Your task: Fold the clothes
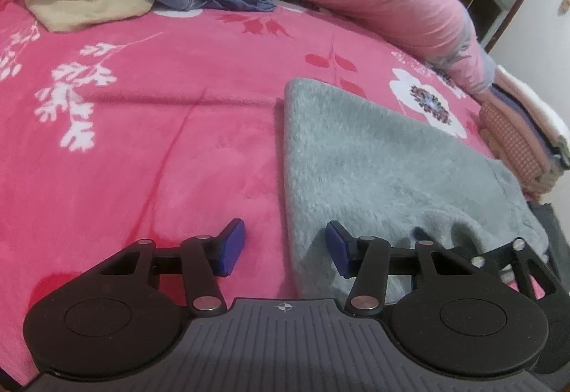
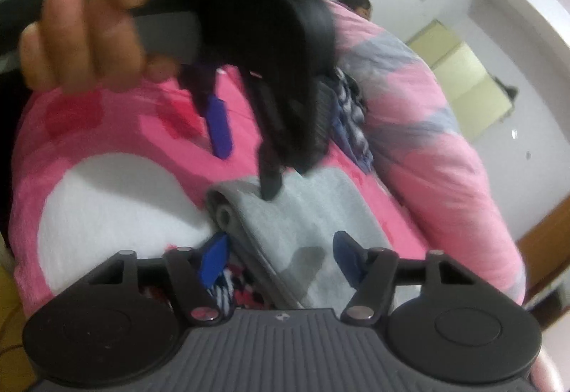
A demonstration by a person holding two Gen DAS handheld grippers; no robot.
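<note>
Item: grey fleece garment (image 1: pixel 384 171), folded flat on pink floral bed (image 1: pixel 160 128) | Handling: soft, light, limp; likely sags unless gripped at edge | Left gripper (image 1: pixel 285 247): jaws part-open, empty, straddling its near edge | Right gripper (image 2: pixel 281 260): jaws part-open over fold, pads not pressing.
</note>
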